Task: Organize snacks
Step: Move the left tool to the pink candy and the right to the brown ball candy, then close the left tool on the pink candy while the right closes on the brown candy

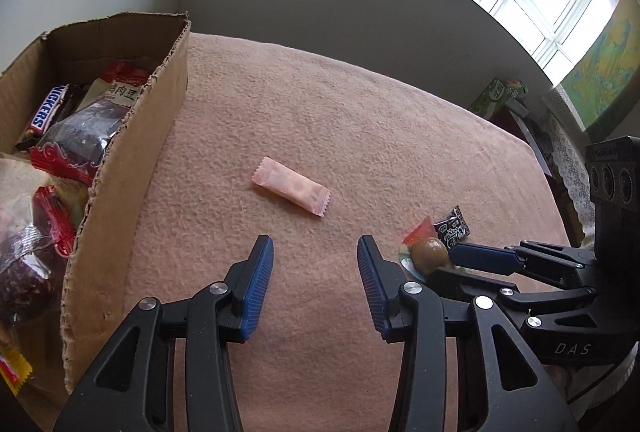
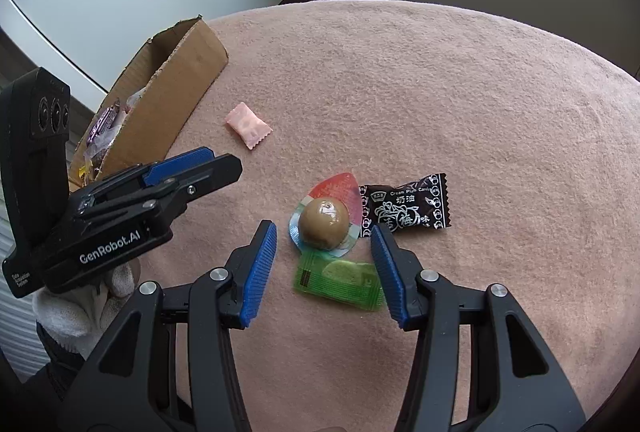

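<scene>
Angling down — left gripper (image 1: 316, 282) spread, empty, before pink candy (image 1: 291, 186).

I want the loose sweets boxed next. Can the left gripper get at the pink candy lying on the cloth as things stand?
Probably yes. The left gripper is open and empty, the pink candy lies alone on bare cloth just ahead of its fingers, and the cardboard box stands off to one side.

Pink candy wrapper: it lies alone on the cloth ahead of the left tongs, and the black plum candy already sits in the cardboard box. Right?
Partly. The black plum candy is not in the cardboard box; the right wrist view shows it on the cloth beside the packaged egg. The pink candy wrapper does lie alone ahead of the left tongs.
</scene>
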{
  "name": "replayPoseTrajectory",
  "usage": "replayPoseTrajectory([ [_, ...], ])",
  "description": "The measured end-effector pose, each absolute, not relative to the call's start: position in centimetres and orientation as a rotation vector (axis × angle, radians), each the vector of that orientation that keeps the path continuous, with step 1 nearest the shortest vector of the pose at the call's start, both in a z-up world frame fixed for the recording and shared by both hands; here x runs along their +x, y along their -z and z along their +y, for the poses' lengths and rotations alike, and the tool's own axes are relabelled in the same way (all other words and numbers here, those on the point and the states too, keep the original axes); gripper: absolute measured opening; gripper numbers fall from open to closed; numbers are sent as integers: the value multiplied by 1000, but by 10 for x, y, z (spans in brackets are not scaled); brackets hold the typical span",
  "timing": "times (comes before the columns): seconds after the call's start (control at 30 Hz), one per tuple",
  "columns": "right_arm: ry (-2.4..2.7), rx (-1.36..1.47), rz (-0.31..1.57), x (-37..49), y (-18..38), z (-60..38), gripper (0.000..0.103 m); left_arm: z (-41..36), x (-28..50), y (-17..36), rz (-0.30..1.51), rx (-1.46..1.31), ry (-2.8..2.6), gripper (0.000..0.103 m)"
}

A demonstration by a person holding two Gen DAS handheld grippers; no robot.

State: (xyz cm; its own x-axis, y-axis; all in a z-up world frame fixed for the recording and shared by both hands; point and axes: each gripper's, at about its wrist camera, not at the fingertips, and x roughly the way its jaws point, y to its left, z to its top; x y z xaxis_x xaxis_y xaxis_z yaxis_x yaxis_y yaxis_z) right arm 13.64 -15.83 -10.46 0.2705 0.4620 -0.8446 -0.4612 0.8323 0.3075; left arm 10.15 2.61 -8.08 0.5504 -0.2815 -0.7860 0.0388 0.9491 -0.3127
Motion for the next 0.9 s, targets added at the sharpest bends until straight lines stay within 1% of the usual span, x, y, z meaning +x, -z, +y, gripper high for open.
replayPoseTrajectory([
  [0.33,-661,-50,1098,139,105,-156,51,26,134,84,971,-303,135,42],
  [0.57,-672,-90,1066,136,106,-150,51,-6,142,85,963,-151,140,42],
  [0.73,-649,-166,1031,133,107,-139,51,-4,141,87,952,-122,126,42],
  [0.8,-636,-211,1020,131,107,-134,51,-7,141,86,945,-108,112,41],
  [0.83,-628,-239,1013,130,107,-131,49,-9,144,86,943,-92,104,38],
  [0.87,-617,-271,1004,127,108,-129,45,-10,146,86,942,-79,99,35],
  [0.9,-613,-298,994,125,108,-127,45,-11,146,87,941,-72,95,33],
])
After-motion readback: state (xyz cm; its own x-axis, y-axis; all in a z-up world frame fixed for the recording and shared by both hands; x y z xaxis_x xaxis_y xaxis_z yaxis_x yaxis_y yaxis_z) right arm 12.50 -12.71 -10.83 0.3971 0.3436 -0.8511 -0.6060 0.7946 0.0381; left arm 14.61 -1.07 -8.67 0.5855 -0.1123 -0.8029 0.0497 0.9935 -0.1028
